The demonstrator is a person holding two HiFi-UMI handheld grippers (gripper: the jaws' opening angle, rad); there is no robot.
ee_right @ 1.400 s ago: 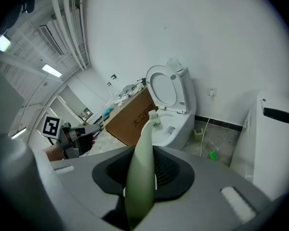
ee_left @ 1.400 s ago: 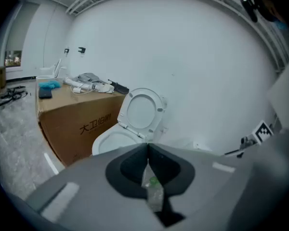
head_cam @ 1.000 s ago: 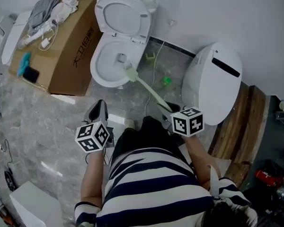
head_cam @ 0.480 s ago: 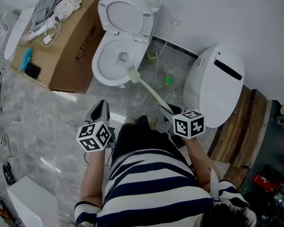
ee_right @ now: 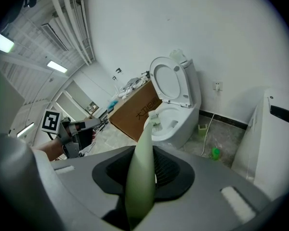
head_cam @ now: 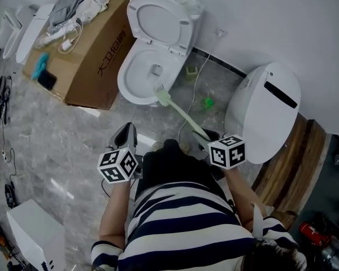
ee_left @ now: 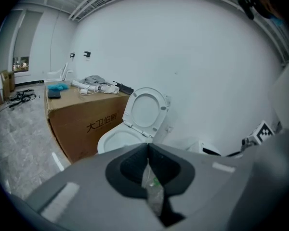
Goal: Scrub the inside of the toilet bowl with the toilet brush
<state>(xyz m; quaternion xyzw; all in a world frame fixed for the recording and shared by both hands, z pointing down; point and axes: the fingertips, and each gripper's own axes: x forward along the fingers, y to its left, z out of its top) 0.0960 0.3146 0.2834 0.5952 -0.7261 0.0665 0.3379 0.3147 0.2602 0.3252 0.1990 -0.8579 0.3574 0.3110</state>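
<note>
marble floor (head_cam: 56, 145); white toilet bowl (head_cam: 129, 92), green toilet brush (head_cam: 181, 113) at its rim, pinched by right gripper (ee_right: 144, 150); left gripper (ee_left: 148, 146) pressed together.

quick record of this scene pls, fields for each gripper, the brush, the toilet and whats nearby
right gripper: shut on the toilet brush handle
left gripper: shut, empty, off to the side of the toilet
brush head: at the near rim of the toilet bowl; contact unclear
seat and lid: raised
nearby: cardboard box beside the bowl; white oval unit on the other side
</note>
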